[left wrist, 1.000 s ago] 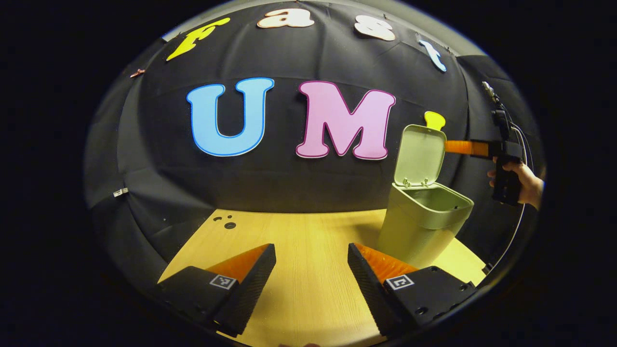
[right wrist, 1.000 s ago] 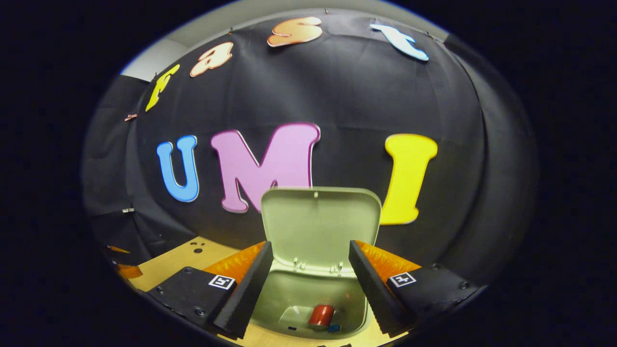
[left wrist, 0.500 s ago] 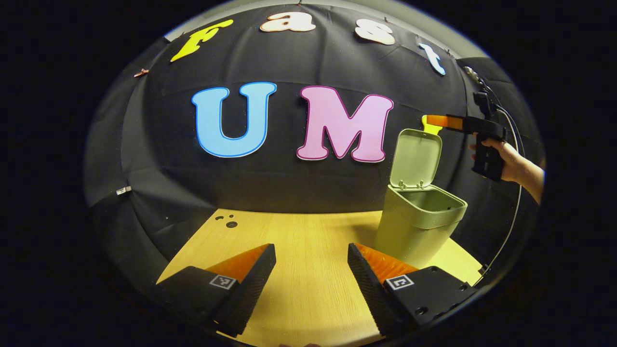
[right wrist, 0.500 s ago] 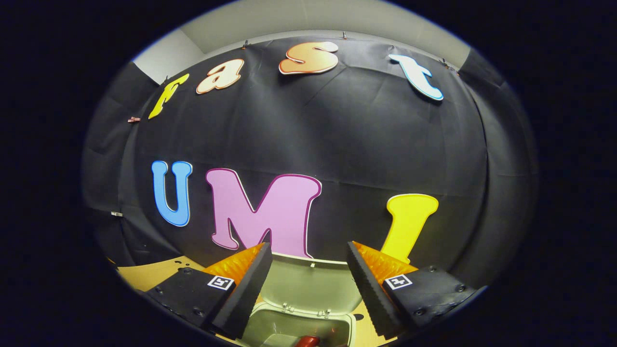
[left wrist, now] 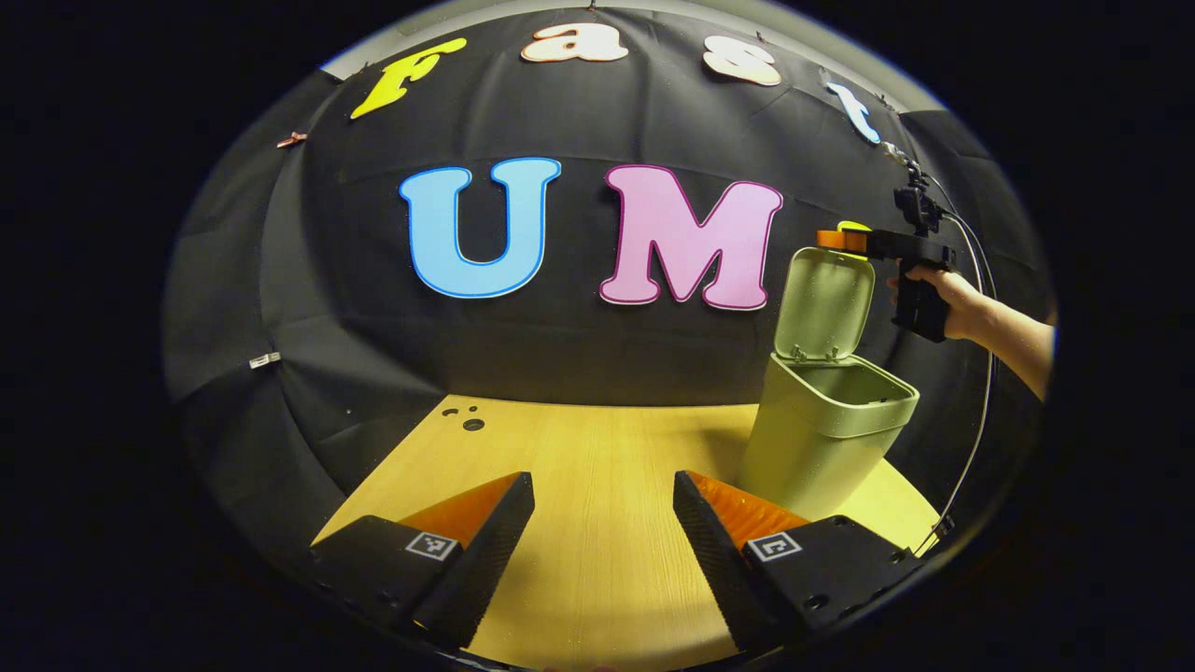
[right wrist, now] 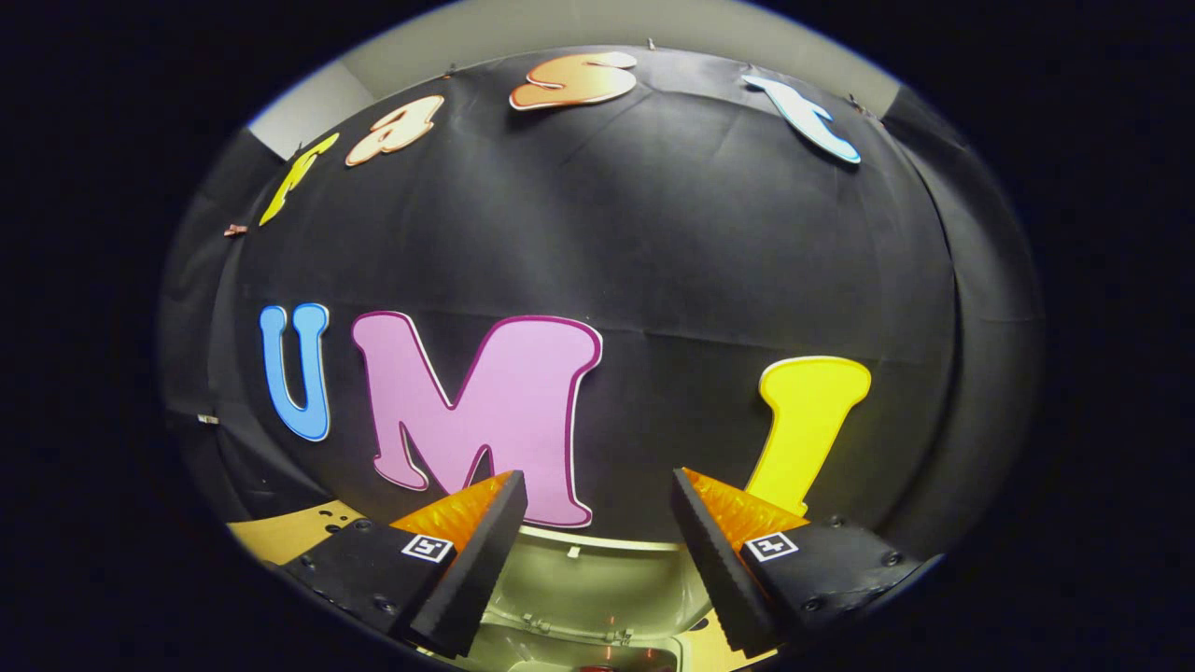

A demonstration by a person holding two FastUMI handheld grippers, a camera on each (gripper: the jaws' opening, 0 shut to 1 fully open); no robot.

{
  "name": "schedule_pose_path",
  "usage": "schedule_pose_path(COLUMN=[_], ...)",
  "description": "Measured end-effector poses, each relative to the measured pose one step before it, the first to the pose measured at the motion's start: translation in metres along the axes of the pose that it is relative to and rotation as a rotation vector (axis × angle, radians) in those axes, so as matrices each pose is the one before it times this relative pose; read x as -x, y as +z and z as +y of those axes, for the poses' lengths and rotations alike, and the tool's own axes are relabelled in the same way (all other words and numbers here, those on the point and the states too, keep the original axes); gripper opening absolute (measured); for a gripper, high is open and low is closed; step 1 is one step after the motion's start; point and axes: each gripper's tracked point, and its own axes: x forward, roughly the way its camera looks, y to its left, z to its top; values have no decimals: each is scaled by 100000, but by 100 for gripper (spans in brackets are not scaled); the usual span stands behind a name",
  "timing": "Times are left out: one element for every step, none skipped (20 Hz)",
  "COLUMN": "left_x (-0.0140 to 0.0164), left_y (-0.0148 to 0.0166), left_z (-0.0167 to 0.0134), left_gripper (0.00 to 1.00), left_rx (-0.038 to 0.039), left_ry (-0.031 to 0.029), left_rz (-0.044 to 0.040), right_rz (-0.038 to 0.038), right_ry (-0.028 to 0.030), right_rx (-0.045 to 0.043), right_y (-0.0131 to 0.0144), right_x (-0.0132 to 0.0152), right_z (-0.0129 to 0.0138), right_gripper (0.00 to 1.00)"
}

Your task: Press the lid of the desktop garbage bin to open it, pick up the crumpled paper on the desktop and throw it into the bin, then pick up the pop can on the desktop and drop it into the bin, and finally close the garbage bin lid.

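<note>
A pale green desktop bin (left wrist: 826,429) stands at the right of the wooden table (left wrist: 579,467), its lid (left wrist: 823,303) raised upright on the back hinge. In the left gripper view the right gripper (left wrist: 826,239) hovers just above the lid's top edge, held by a hand (left wrist: 948,294). My left gripper (left wrist: 602,537) stands open low over the table with nothing between its fingers. In the right gripper view the right gripper (right wrist: 597,537) is open and empty, looking over the lid (right wrist: 588,583), whose inner face lies below its fingers. The bin's inside is hidden.
The black booth wall rises close behind the bin. A few small dark holes (left wrist: 467,418) mark the table's far left corner. A cable (left wrist: 980,401) hangs from the right gripper down past the bin's right side.
The right gripper has risen from above the bin's mouth to the lid's top edge and moved forward. The red can inside the bin has dropped out of its view. The left gripper shifted slightly.
</note>
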Motion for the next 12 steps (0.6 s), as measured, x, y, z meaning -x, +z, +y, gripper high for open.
schedule_pose_path(left_x=[-49, -51, -43, -117, -124, -74, -64, 1, 85, -30, -11, 47], left_y=[-3, 57, -9, 79, -2, 48, -42, -17, -108, -6, -72, -53], left_z=[93, -20, -108, -38, -106, -232, -249, -222, -216, -179, -213, -99], left_gripper=[96, 97, 97, 96, 96, 97, 96, 96, 97, 97, 97, 96], left_rx=[247, 246, 121, 94, 51, -39, -151, -332, -483, -419, -205, -12], left_ry=[186, -53, -172, -444, -621, -745, -917, -980, -868, -821, -818, -712], left_rz=[-171, 16, -63, -105, -240, -148, -1, 86, 93, 134, 131, 179], right_rz=[1169, 366, 1153, 462, 929, 710, 707, 901, 1063, 1317, 1279, 1390], right_ry=[1371, -42, 1055, 352, 602, 664, 647, 785, 897, 744, 534, 375], right_rx=[-2407, -1663, -368, -1, 547, 644, 930, 1022, 918, 619, 350, 60], right_y=[-303, -68, -91, -160, -198, -199, -270, -268, -413, -386, -569, -598], right_x=[409, 282, 387, 662, 892, 898, 824, 880, 871, 757, 862, 733], right_z=[169, -88, 261, 68, 187, 245, 165, 169, 278, 228, 246, 299], right_gripper=[97, 98, 96, 96, 97, 97, 97, 97, 96, 96, 96, 96])
